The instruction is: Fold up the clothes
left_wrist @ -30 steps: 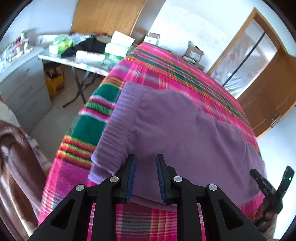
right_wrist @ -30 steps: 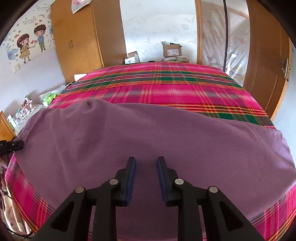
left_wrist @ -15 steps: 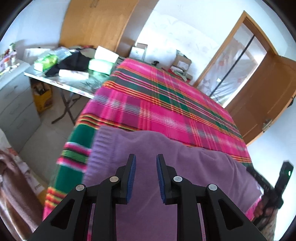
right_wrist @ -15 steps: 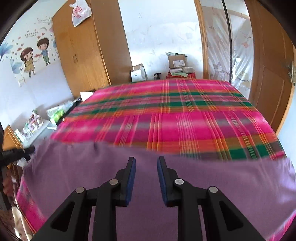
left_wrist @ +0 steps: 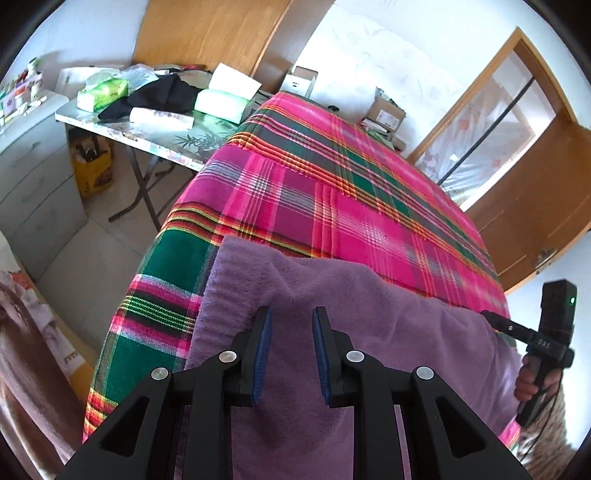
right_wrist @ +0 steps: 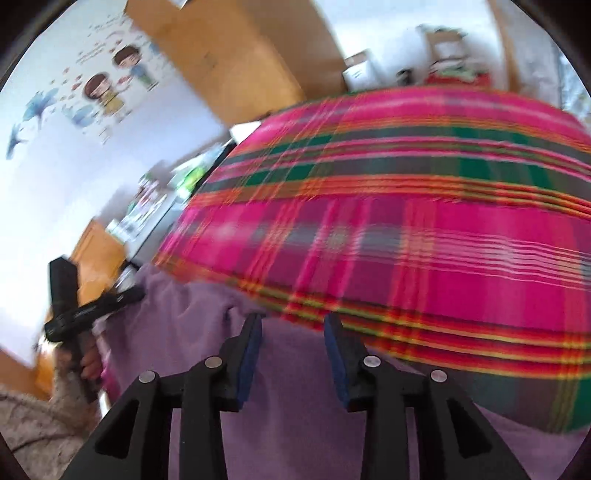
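Purple garment [left_wrist: 369, 332] on plaid bed [left_wrist: 332, 206], left gripper [left_wrist: 290, 350] and right gripper [right_wrist: 293, 354] above it (jaws parted, empty).

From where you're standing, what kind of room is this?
Most likely a bedroom in a home. A bed under a pink plaid blanket fills the room, a wooden wardrobe stands by the wall, and cartoon children stickers decorate another wall.

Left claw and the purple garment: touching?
Cannot tell. In the left wrist view the left claw is open over the purple garment, but neither contact nor a gap shows plainly.
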### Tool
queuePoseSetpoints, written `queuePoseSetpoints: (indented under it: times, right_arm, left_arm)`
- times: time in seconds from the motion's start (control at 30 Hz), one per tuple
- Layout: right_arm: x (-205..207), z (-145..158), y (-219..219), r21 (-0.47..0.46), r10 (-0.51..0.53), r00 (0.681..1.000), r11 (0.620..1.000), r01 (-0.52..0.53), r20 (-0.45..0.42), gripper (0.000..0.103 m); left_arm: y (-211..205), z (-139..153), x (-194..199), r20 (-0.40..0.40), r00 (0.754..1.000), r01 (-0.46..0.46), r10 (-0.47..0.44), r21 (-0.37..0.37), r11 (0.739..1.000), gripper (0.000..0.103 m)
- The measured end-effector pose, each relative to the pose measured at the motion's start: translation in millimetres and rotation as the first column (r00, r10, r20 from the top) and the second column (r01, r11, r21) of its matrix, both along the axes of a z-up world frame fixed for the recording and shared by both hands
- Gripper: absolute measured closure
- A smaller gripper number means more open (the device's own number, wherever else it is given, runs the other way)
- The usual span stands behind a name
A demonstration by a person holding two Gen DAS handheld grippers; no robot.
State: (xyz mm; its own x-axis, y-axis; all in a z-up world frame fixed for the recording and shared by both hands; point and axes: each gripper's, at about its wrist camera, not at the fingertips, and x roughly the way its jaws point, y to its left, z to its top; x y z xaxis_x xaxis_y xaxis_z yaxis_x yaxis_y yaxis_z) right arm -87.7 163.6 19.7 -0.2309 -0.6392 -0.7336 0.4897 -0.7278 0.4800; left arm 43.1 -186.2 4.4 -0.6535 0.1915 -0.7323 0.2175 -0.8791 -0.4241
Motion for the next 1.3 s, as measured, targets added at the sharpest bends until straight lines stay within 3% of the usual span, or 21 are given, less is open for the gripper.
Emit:
queuePoseSetpoints:
  times: [0.17, 0.23, 0.33, 0.5, 0.63, 0.83, 1.17, 1.3]
  right_arm:
    - [-0.8, -9.8, -6.3, -0.013, 0.062, 0.996, 0.998, -0.061, 0.071, 0.068]
    - [3.1, -9.3, -3.2, -0.046, 0.064, 0.994, 0.997, -0.060, 0.084, 0.079]
    - [10.6, -9.4, -0.9, -0.106, 0.086, 0.989, 0.992, -0.073, 0.116, 0.080]
    - [20.6, -10.1, -9.5, -0.121, 0.123, 0.985, 0.987, -0.108, 0.124, 0.084]
    - [25.3, -7.6, -8.1, -0.123, 0.115, 0.988, 0.987, -0.102, 0.103, 0.099]
    - [39.6, -8.0, -12.2, -0.131, 0.149, 0.984, 0.982, -0.135, 0.098, 0.100]
    - [59.2, -15.1, -23.8, -0.136, 0.193, 0.972, 0.975, -0.175, 0.132, 0.101]
    - [51.7, 3.7, -12.1, -0.139, 0.125, 0.990, 0.984, -0.115, 0.064, 0.099]
  left_arm:
    - [1.2, -1.4, -3.2, 0.002, 1.000, -0.003, 0.003, -0.004, 1.000, 0.080]
    - [1.6, -1.5, -3.8, 0.003, 1.000, -0.003, 0.003, -0.009, 1.000, 0.080]
    - [3.0, -1.1, -3.8, 0.005, 1.000, -0.004, 0.004, -0.020, 1.000, 0.080]
    - [6.0, 0.1, -2.9, 0.010, 1.000, -0.014, 0.014, -0.036, 0.999, 0.080]
    - [8.5, 4.6, 0.5, -0.001, 1.000, -0.027, 0.027, -0.051, 0.998, 0.080]
    - [15.2, 20.5, 7.3, -0.059, 0.997, -0.049, 0.044, -0.079, 0.996, 0.080]
    - [68.7, 33.0, -10.7, -0.101, 0.986, 0.126, -0.135, -0.088, 0.988, 0.079]
    - [86.2, 28.7, -17.8, -0.085, 0.976, 0.195, -0.202, -0.081, 0.977, 0.079]
